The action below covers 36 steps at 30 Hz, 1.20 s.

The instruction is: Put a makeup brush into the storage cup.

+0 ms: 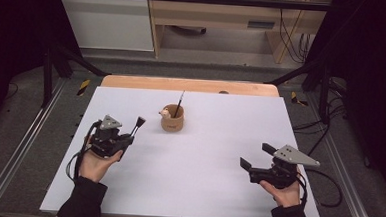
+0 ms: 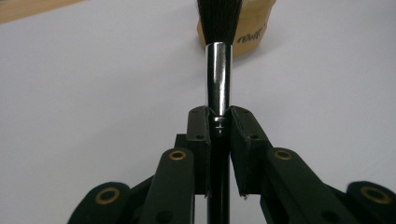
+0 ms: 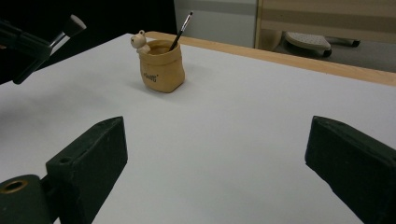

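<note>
My left gripper is shut on a makeup brush with a silver ferrule and black bristles; the brush sticks out past the jaws toward the pot. A tan sack-shaped pot stands on the white table top, a little beyond and to the right of that brush. It has a small bear figure on its rim and a thin dark brush leaning inside. My right gripper is open at the front right, jaws wide apart with nothing between them.
The white sheet covers the table, with a wooden edge at the far side. Metal rails run along both sides. Cabinets and cables lie beyond the table.
</note>
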Tool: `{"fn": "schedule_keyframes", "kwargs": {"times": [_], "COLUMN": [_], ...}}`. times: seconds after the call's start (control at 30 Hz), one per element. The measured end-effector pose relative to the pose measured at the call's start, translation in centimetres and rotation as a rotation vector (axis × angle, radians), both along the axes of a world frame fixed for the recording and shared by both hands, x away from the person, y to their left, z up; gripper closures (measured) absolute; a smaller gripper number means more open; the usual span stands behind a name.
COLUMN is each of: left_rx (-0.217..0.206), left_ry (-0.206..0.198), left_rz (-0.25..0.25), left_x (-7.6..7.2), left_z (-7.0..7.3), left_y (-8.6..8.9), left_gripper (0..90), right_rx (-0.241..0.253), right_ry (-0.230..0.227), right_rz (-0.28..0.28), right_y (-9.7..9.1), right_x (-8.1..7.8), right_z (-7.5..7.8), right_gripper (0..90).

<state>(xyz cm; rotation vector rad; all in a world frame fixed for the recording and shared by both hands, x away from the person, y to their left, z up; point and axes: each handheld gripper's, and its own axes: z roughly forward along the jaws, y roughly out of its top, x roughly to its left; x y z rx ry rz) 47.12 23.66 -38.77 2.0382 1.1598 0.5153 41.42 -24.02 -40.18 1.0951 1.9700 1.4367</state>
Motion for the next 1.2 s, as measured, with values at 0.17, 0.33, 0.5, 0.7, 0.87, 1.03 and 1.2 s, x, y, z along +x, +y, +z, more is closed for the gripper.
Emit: {"fn": "schedule_keyframes", "kwargs": {"times": [0.17,0.33,0.5,0.7,0.87,1.03,1.2], "left_rx": [-0.032,-0.064,-0.087,-0.122,-0.134,-0.145,-0.163], "left_ry": [-0.043,-0.079,-0.121,-0.160,-0.184,-0.206,-0.232], "left_rz": [0.007,0.019,0.034,0.040,0.037,0.027,0.018], "left_x": [-0.6,-0.8,-1.2,-1.5,-1.6,-1.5,-1.2], "left_z": [0.6,0.8,1.0,1.5,1.9,2.3,2.9], "left_y": [0.1,-0.1,-0.3,-0.4,-0.6,-1.1,-1.9], "left_gripper": [78.2,78.1,78.1,78.1,78.1,78.1,78.1], "right_rx": [0.011,0.012,0.011,0.008,0.006,0.006,0.009], "right_ry": [0.001,0.001,0.001,-0.002,-0.002,-0.001,-0.001], "right_rz": [-0.007,-0.009,-0.015,-0.020,-0.024,-0.027,-0.026], "right_y": [-0.1,-0.3,-0.4,-0.4,-0.4,-0.5,-0.4], "right_x": [-0.1,-0.1,-0.1,-0.1,-0.1,-0.1,-0.1], "right_z": [0.1,0.1,0.1,0.2,0.2,0.1,0.1], "right_gripper": [6.1,6.0,6.0,5.1,5.0,5.0,5.0]}}
